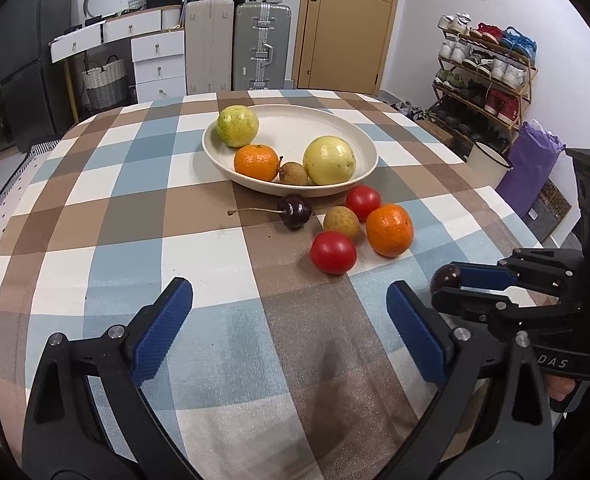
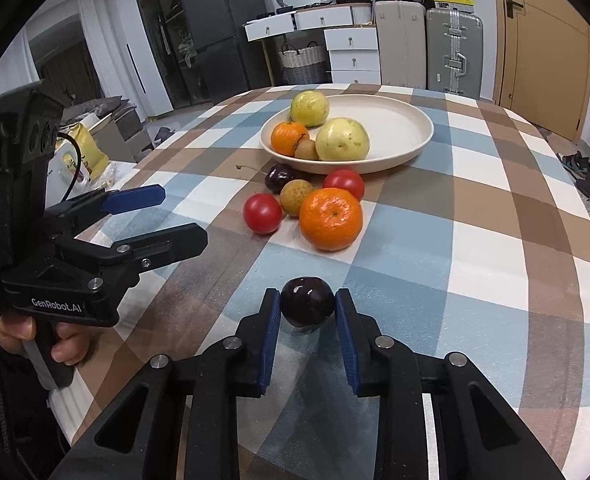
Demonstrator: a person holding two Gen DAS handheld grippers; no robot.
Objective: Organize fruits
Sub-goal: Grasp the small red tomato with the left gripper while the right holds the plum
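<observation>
The right hand-held gripper (image 2: 307, 307) clamps a dark round cherry (image 2: 307, 301); lift gently, release over the cream oval plate (image 2: 411, 148). Left hand-held gripper (image 1: 289, 304) hangs apart.

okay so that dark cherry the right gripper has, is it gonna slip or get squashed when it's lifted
The cherry looks glossy and round, pinched between the right gripper's jaws, so it could slip or pop out. It is small, so probably light. Soft fruit likely bruises under a hard squeeze. If released on the tablecloth, it would probably roll.

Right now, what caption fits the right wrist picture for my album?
Right gripper pinches a dark cherry above the checked tablecloth, fruit plate ahead.
</observation>
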